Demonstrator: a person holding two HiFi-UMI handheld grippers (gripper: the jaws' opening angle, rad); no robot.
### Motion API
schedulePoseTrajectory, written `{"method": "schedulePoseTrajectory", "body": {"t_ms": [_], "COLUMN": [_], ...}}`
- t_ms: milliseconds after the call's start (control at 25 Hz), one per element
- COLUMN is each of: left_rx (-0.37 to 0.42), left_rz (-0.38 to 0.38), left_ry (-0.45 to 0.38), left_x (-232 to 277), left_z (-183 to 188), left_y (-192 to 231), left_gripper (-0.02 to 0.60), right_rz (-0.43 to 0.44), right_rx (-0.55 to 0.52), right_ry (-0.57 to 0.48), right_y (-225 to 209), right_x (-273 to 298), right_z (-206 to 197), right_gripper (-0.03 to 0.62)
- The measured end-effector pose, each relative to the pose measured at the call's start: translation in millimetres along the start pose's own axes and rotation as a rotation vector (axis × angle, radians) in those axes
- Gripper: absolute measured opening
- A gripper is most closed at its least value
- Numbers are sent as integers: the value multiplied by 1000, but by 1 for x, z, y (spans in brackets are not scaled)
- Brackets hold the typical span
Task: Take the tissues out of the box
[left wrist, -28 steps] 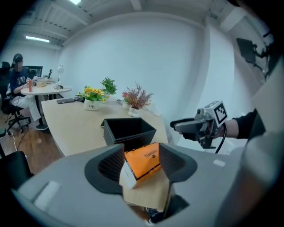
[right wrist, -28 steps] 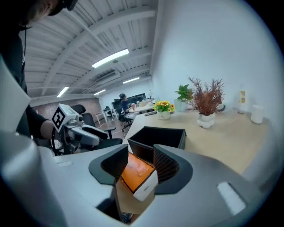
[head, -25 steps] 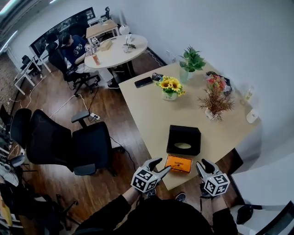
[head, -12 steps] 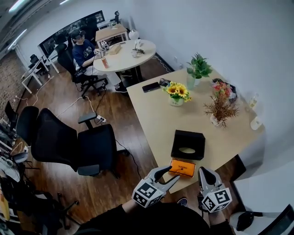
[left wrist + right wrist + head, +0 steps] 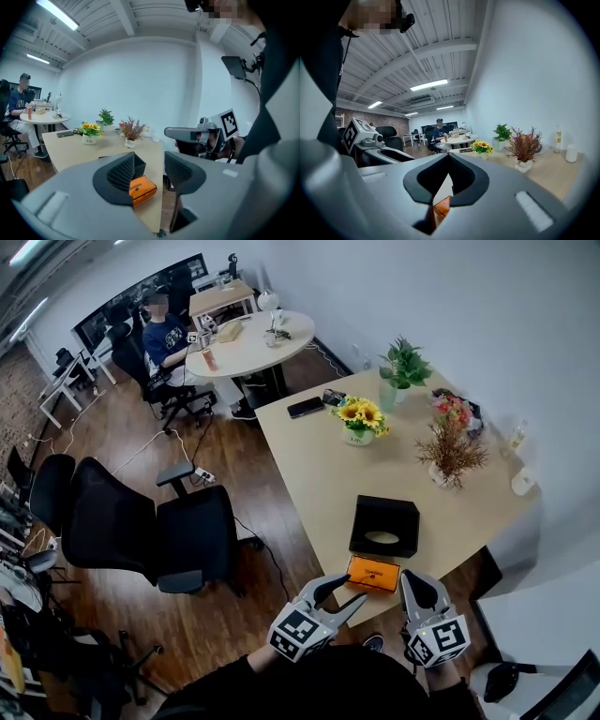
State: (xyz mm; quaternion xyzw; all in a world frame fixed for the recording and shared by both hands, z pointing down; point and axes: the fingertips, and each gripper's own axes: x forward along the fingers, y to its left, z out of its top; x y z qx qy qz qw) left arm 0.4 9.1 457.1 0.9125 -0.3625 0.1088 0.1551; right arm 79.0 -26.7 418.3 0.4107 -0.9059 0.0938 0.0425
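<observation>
Evidently the orange pack (image 5: 372, 573) lay outside the black box (image 5: 384, 526); left hand-held gripper (image 5: 342, 592) stood released, right hand-held gripper (image 5: 417, 589) clenched empty.

Table (image 5: 319, 456): pale wood-look top, smooth, matt. Black box (image 5: 370, 519): matt black, stiff walls, material unclear. Orange pack (image 5: 372, 574) at the box's 6 o'clock: glossy plastic film, soft highlights on the wrap. Floor (image 5: 122, 442): dark wood planks, slight sheen. Chair (image 5: 122, 521) at the table's 9 o'clock: black, matt, cloth-like upholstery. Round table (image 5: 248, 348) at 11 o'clock: white, smooth top. Right hand-held gripper (image 5: 447, 157): smooth matt grey plastic shell, black matt inserts.
</observation>
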Motion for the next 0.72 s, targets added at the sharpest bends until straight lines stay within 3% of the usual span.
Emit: {"method": "schedulePoseTrajectory", "body": {"t_ms": [720], "left_rx": [-21], "left_rz": [9], "left_ry": [20], "left_x": [8], "left_z": [-2], "left_y": [11], "left_gripper": [183], "right_rz": [22], "right_rx": [4], "right_ry": [24], "right_y": [-5], "right_x": [16], "right_z": [-2], "right_gripper": [0]}}
